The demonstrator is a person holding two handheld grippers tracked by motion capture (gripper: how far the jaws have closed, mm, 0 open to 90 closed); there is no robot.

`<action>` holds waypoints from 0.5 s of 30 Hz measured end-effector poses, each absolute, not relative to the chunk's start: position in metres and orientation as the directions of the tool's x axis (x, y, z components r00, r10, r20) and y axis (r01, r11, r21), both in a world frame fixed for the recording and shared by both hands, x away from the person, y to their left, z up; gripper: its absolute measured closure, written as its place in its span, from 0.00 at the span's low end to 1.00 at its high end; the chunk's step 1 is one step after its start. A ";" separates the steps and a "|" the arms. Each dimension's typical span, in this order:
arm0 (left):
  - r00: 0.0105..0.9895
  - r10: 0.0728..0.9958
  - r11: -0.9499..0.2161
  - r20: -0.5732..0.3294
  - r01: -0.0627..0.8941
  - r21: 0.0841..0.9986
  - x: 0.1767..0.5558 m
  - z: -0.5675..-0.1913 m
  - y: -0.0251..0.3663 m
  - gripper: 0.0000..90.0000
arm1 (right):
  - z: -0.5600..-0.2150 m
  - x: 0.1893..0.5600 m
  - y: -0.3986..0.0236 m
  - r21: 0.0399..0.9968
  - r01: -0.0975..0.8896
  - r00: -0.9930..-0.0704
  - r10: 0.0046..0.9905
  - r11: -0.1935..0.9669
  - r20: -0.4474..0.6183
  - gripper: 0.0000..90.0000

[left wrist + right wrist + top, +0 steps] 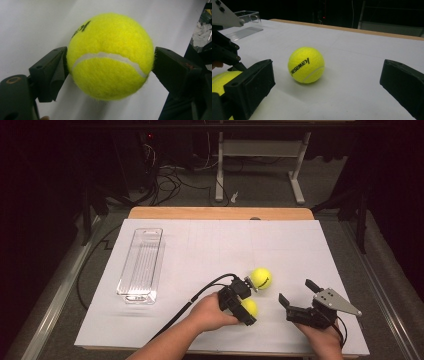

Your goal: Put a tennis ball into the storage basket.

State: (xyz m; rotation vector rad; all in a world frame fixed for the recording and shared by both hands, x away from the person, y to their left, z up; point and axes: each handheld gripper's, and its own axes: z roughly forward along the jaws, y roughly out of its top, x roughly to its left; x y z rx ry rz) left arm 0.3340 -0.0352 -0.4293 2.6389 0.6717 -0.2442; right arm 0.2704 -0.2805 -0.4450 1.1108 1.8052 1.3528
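Note:
A yellow tennis ball [110, 57] sits between my left gripper's [110, 67] two black jaws, with both pads against its sides. In the high view this held ball [249, 308] lies low on the white table sheet, beside the hand on my left gripper [248, 302]. A second tennis ball [260, 278] with black lettering rests loose just beyond it. My right gripper [296, 291] stands open to the right, nothing between its jaws. In the right gripper view the lettered ball [306, 65] lies ahead of my right gripper [328, 75], and the held ball [222, 82] shows at the left.
A clear plastic rectangular container [141, 265] stands at the left of the white sheet [225, 240], also seen far back as the clear container [247, 22]. The table's wooden edge [220, 213] runs along the far side. Cables and a desk frame lie on the floor beyond.

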 end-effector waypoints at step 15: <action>0.863 0.423 -0.804 -0.276 0.498 0.324 0.337 -0.428 -0.032 0.29 | -0.445 0.271 -0.279 0.958 0.257 -0.461 0.887 0.126 0.007 0.00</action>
